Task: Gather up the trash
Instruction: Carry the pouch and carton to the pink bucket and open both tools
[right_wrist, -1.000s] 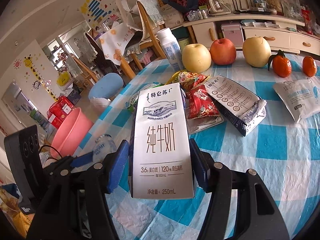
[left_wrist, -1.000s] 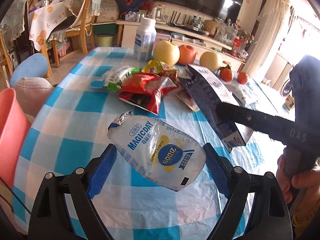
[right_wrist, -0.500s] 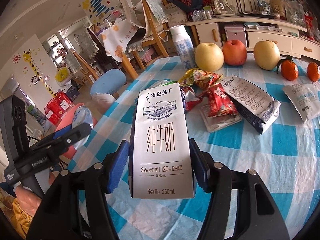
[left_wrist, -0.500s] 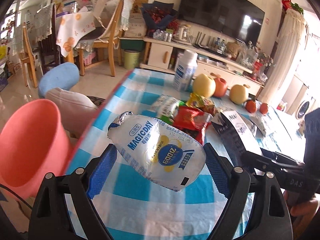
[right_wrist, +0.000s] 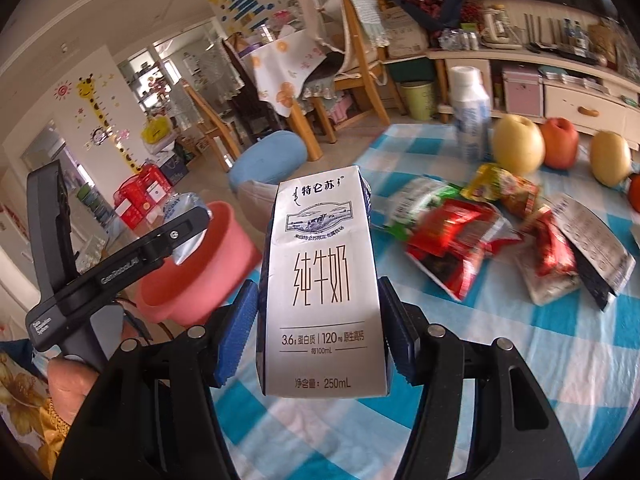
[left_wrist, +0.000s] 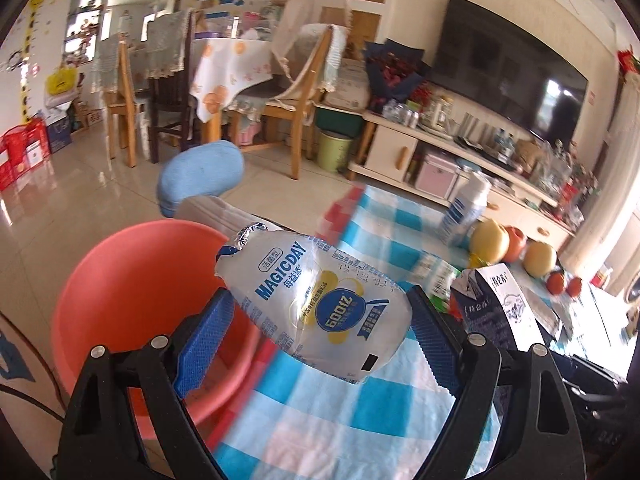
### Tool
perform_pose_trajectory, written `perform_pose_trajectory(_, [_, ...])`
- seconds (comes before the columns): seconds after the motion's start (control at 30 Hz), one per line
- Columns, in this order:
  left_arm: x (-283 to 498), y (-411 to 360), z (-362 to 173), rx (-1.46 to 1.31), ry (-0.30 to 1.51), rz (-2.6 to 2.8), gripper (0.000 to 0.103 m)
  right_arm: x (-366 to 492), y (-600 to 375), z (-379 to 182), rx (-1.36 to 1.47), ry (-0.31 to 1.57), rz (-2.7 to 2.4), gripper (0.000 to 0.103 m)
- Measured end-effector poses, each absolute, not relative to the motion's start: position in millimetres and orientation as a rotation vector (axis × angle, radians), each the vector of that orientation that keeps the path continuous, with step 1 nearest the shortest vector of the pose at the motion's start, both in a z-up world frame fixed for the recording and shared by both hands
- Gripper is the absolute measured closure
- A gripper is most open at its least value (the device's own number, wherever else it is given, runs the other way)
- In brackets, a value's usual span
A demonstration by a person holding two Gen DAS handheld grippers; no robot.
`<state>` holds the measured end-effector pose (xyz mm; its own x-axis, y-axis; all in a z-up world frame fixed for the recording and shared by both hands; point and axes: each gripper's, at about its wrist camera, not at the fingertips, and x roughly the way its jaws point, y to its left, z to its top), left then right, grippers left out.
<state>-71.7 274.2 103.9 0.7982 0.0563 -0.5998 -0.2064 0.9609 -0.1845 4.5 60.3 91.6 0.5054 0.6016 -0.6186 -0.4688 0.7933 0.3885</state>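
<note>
I use the round coral-pink plastic tub [left_wrist: 132, 304], which sits low beside the table [left_wrist: 360, 412] with the blue-and-white checked cloth, as my anchor.

Furthest left, my left claw [left_wrist: 316, 332] is spread wide, its blue ribbed pads pressing both sides of a crinkled white plastic milk pouch [left_wrist: 316, 300] printed "MAGICDAY" with a blue and yellow badge. The pouch hangs in the air just right of the tub, its torn top corner over the tub's near rim, the rest over the table edge. In the right wrist view the same claw reaches out over the tub from the left.

Right of the tub, my right claw [right_wrist: 316, 328] is about half open and clamped on a tall silver-white 250 mL milk carton [right_wrist: 322, 284] with a dark blue side, held upright above the table's edge.

Further right of the tub, on the cloth, lies a heap of crumpled red, green and yellow snack wrappers [right_wrist: 460, 236] and a flattened dark blue carton [right_wrist: 592, 240]. Behind the heap, farther from the tub, stand a white plastic bottle [right_wrist: 472, 116], two yellow apples [right_wrist: 518, 144] and a red one [right_wrist: 560, 142].
</note>
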Motion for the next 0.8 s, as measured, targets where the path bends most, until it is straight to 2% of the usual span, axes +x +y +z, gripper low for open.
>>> perform_pose_trajectory(0.4, [-79.2,375.5,101.7,-0.423,0.597,0.349,0.016,22.4,191.9,125.0,0.063,0.791,0.815,0.042])
perform_pose_trajectory(0.73, [-85.0,440.2,84.5,-0.608,0.595,0.426,0.016,42.0,272.8,110.0,0.014,0.834,0.839,0.041])
perform_pose_trajectory(0.77, [-85.1,444.0,82.6,-0.620,0.594,0.432,0.016,42.0,277.0,105.7,0.014,0.844,0.837,0.039])
perform_pose_trajectory(0.8, [-87.7,446.2,79.8,-0.630,0.595,0.439,0.016,43.3,278.8,102.1,0.018,0.856,0.831,0.028])
